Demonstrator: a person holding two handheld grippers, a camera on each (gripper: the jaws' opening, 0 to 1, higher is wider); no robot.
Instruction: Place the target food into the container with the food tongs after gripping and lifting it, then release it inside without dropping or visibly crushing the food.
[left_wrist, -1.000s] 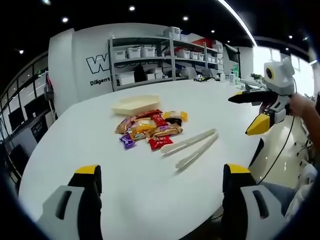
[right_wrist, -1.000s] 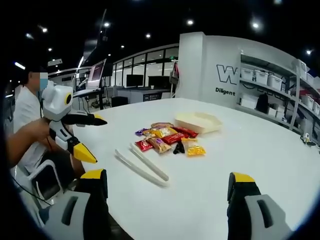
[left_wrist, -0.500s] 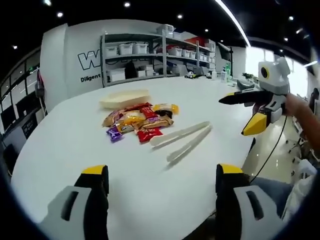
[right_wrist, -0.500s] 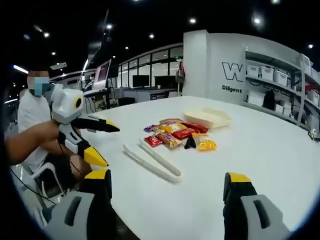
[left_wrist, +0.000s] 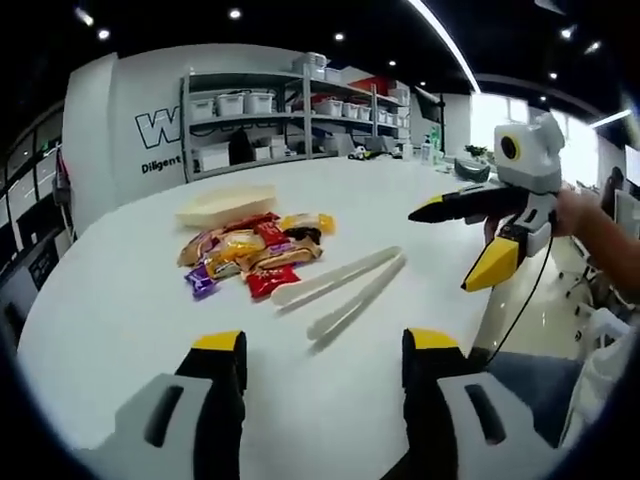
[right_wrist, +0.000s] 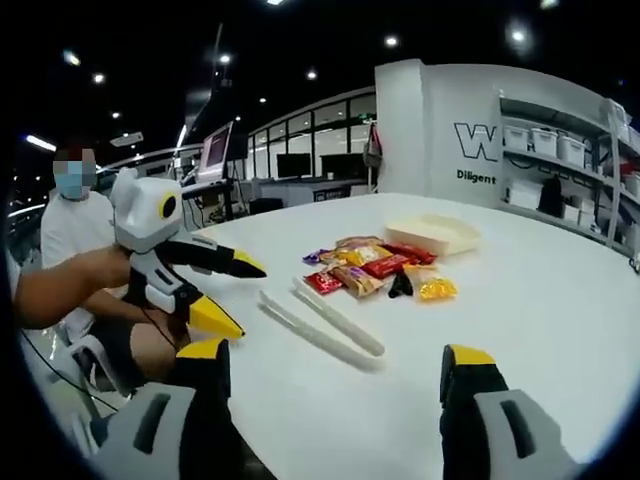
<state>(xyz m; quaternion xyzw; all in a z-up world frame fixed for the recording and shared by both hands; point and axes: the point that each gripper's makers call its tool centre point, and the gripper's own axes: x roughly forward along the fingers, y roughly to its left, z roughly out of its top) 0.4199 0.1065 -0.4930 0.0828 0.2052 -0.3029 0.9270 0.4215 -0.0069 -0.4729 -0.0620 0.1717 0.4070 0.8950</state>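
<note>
Cream food tongs (left_wrist: 340, 290) lie flat on the white table (left_wrist: 110, 300), just right of a pile of wrapped snacks (left_wrist: 250, 250). Behind the pile sits a shallow cream container (left_wrist: 225, 203). My left gripper (left_wrist: 326, 345) is open and empty, low over the near table edge, short of the tongs. My right gripper (left_wrist: 448, 248) hovers open to the right of the tongs. From the right gripper view, the tongs (right_wrist: 320, 320) lie ahead, with the snacks (right_wrist: 375, 270) and container (right_wrist: 435, 233) beyond. My right gripper (right_wrist: 335, 355) stands open, and the left gripper (right_wrist: 243, 298) is open beside the tongs.
Shelves with white bins (left_wrist: 270, 110) line the far wall. A person's arm (right_wrist: 60, 285) holds the left gripper at the table's rounded edge. Desks with monitors (right_wrist: 215, 150) stand behind. Bare table (right_wrist: 560, 300) spreads to the right of the snacks.
Both cameras have moved closer to the tongs. Each gripper now appears nearer the tongs in the other's view. The left gripper's jaws have narrowed somewhat but stay open.
</note>
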